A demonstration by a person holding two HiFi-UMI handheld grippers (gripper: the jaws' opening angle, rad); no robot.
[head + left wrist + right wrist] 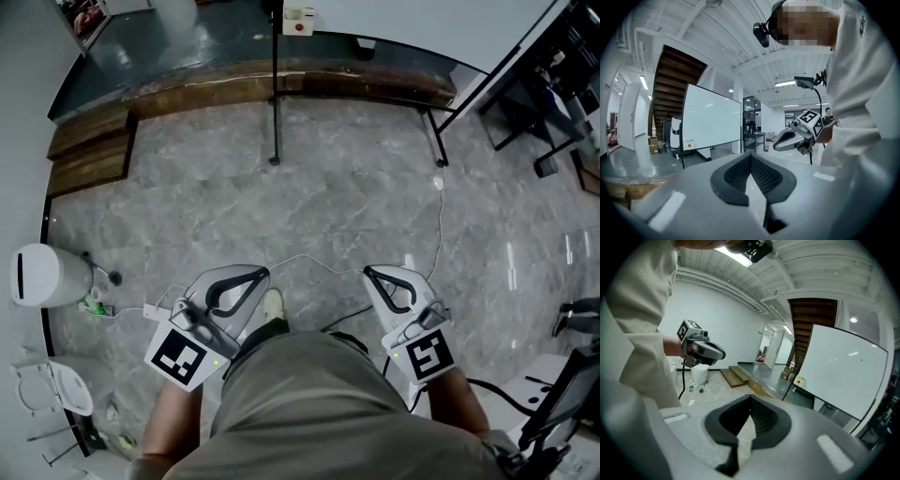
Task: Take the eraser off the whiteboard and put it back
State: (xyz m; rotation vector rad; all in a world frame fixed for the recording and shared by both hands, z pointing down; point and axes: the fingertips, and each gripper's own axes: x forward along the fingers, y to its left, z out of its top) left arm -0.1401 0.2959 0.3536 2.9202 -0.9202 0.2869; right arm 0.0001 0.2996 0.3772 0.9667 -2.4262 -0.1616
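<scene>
The left gripper (261,274) and right gripper (369,272) are each seen closed on nothing, and the eraser (689,144), stuck low on the whiteboard (712,117) well ahead, is judged light, rigid and best pinched across its sides.

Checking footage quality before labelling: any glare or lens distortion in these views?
Head view: fisheye curves the wooden step; light streaks glare on the floor. Left gripper view: dark round vignette, whiteboard sharp. Right gripper view: same vignette, ceiling lamp blown out.
</scene>
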